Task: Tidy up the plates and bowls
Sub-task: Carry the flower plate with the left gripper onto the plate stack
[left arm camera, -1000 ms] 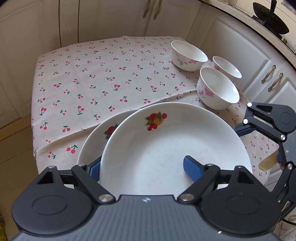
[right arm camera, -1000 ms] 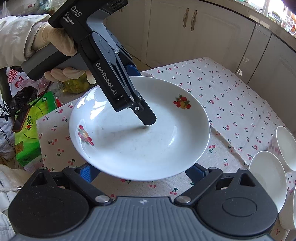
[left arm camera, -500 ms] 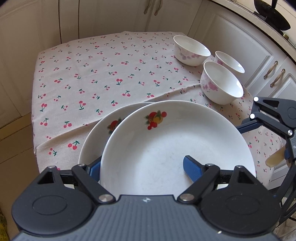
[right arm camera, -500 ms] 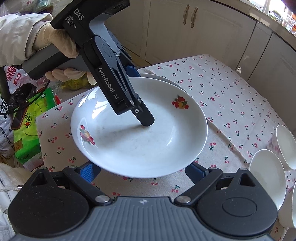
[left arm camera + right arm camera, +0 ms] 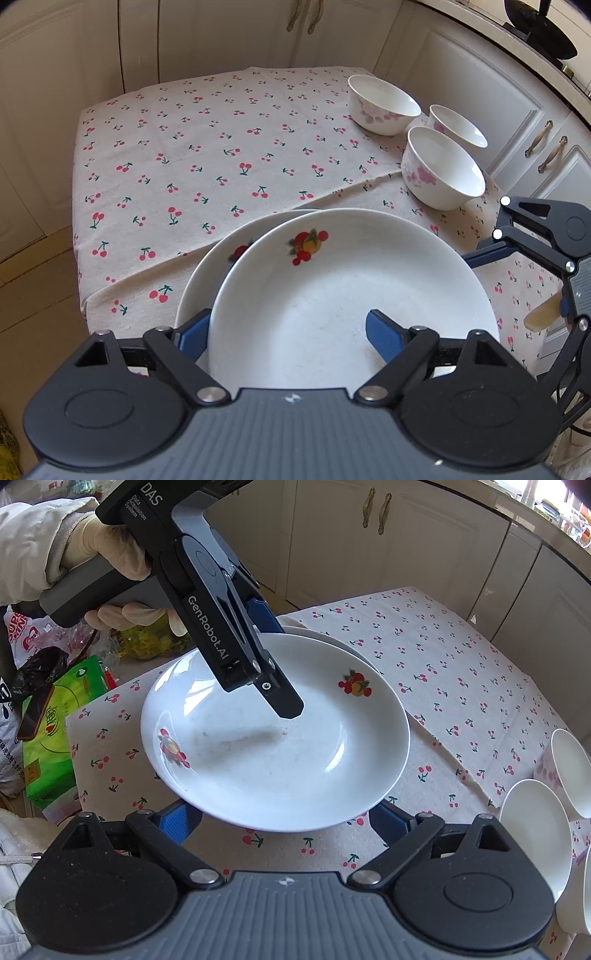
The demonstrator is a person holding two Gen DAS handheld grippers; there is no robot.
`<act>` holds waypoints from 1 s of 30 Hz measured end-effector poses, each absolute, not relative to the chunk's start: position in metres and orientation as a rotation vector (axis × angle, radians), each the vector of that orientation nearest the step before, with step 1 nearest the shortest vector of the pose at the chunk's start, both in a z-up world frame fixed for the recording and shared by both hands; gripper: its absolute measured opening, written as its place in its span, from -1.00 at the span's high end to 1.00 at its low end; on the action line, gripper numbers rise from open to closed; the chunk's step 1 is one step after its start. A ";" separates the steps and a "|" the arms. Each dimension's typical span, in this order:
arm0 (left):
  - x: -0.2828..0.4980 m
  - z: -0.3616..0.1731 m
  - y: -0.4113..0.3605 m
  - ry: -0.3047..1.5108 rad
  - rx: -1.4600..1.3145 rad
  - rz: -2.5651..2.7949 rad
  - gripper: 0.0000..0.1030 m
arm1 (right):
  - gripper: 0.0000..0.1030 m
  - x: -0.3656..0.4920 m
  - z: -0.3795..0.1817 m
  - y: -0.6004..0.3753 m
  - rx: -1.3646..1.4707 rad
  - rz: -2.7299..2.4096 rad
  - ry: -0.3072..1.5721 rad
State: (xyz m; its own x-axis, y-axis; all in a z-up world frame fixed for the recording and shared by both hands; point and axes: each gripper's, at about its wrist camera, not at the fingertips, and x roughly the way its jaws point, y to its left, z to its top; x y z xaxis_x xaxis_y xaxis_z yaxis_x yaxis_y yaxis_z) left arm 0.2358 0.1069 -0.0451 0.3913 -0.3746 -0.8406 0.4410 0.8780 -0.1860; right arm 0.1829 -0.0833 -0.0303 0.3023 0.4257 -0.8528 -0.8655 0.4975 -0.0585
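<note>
My left gripper (image 5: 288, 332) is shut on the near rim of a white plate with fruit prints (image 5: 351, 284), one finger inside, one beneath. It holds the plate just above a second, similar plate (image 5: 214, 266) lying on the cherry-print tablecloth (image 5: 184, 166). In the right wrist view the held plate (image 5: 288, 760) hovers over the lower plate (image 5: 325, 635), with the left gripper's finger (image 5: 284, 701) inside it. My right gripper (image 5: 284, 819) is open and empty, its fingers under the plate's near edge. Three white bowls with pink flowers (image 5: 443, 170) (image 5: 384, 103) (image 5: 458, 125) stand at the table's far right.
White cabinets (image 5: 221, 37) surround the table on the far side and right. In the right wrist view a green package (image 5: 55, 720) and bags lie off the table's left edge. The right gripper (image 5: 535, 236) shows at the right edge of the left wrist view.
The held plate has shifted slightly, covering more of the lower plate. The left gripper has moved a little back and up; the right gripper stays beneath the plate's edge.
</note>
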 end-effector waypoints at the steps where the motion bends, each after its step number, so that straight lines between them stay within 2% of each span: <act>1: 0.236 -0.044 0.107 1.042 0.077 -0.518 -0.69 | -0.92 0.183 -0.030 -0.083 -0.584 0.922 0.894; 30: 0.233 -0.037 0.113 1.005 0.061 -0.495 -0.71 | -0.93 0.171 -0.033 -0.093 -0.554 0.850 0.847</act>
State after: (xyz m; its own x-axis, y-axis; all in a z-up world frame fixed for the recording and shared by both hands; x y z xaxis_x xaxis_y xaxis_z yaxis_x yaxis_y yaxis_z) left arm 0.2331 0.1135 -0.0368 0.4358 -0.3700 -0.8205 0.4255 0.8880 -0.1744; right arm 0.1715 -0.0932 -0.0327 0.3791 0.4206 -0.8243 -0.8254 0.5563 -0.0958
